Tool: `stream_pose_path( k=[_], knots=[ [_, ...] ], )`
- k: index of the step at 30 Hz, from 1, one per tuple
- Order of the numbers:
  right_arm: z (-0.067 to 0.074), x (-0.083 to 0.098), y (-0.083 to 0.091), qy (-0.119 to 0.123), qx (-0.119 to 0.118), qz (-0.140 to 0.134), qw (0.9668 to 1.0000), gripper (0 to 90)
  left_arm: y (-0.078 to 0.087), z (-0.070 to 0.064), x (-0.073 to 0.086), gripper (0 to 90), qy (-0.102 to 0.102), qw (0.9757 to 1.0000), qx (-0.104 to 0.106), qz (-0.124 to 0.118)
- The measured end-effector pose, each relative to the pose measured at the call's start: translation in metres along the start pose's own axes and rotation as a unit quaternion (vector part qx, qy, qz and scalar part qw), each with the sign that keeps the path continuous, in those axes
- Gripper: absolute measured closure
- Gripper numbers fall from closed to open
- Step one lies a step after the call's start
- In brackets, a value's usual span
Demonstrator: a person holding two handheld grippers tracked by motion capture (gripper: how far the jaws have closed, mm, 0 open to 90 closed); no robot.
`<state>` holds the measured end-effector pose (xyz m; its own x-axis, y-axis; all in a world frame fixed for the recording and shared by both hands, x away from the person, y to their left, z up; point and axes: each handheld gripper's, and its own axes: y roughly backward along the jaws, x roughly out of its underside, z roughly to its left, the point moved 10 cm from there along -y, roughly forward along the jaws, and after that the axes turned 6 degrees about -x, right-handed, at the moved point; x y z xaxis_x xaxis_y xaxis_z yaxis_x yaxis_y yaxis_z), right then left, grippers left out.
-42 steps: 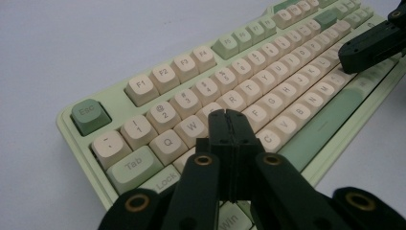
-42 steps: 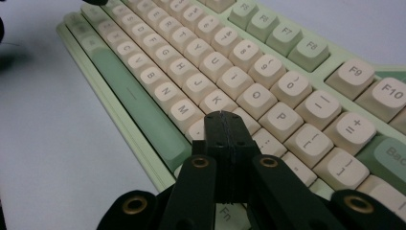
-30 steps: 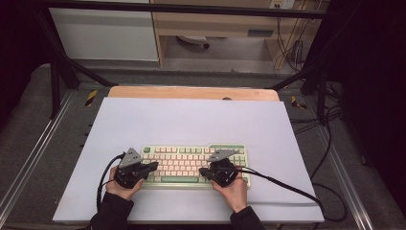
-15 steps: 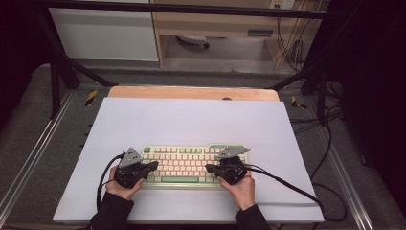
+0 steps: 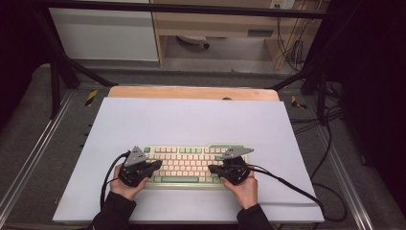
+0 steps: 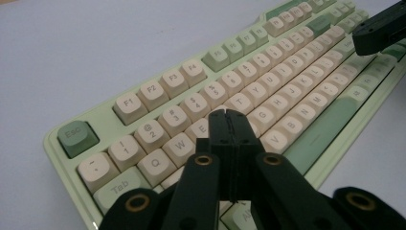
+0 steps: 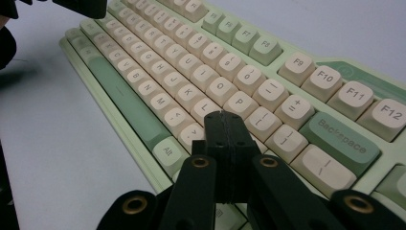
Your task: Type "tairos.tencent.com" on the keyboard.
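A pale green keyboard (image 5: 186, 163) with cream keys lies on a white mat (image 5: 191, 120), near its front edge. My left gripper (image 5: 158, 164) is over the keyboard's left end and is shut with nothing in it. In the left gripper view its tips (image 6: 226, 113) hover over the letter keys just right of W on the keyboard (image 6: 268, 72). My right gripper (image 5: 211, 169) is over the right half, also shut and empty. In the right gripper view its tips (image 7: 222, 115) sit above the keys beside L and P on the keyboard (image 7: 191, 62). I cannot tell whether either tip touches a key.
The mat covers a wooden table whose far edge (image 5: 191, 92) shows. A black cable (image 5: 287, 184) trails from my right gripper across the mat to the right. Metal rails (image 5: 28, 158) run along both sides of the table. The other gripper (image 6: 383, 26) shows at the far end of the keyboard.
My right gripper has slid a little to the right along the keyboard. The left gripper has stayed where it was. Both remain shut.
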<state>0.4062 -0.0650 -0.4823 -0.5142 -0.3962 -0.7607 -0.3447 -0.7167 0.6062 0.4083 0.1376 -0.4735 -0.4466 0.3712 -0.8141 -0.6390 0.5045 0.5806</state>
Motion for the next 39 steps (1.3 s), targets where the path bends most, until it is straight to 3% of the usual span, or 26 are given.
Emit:
stream_pose_path(
  k=[23,32,39],
  knots=[
    [0.000,0.001,0.000,0.004,0.001,0.003,1.0000,90.0,-0.018,-0.013,-0.020,90.0,-0.012,0.9999,0.003,0.003],
    [0.000,0.001,0.000,0.004,0.000,0.002,1.0000,90.0,-0.036,-0.020,-0.022,90.0,-0.025,0.9995,-0.006,0.016],
    [0.000,0.001,0.000,0.004,0.000,0.002,1.0000,90.0,-0.046,-0.020,-0.019,90.0,-0.024,0.9994,-0.006,0.025]
  ],
)
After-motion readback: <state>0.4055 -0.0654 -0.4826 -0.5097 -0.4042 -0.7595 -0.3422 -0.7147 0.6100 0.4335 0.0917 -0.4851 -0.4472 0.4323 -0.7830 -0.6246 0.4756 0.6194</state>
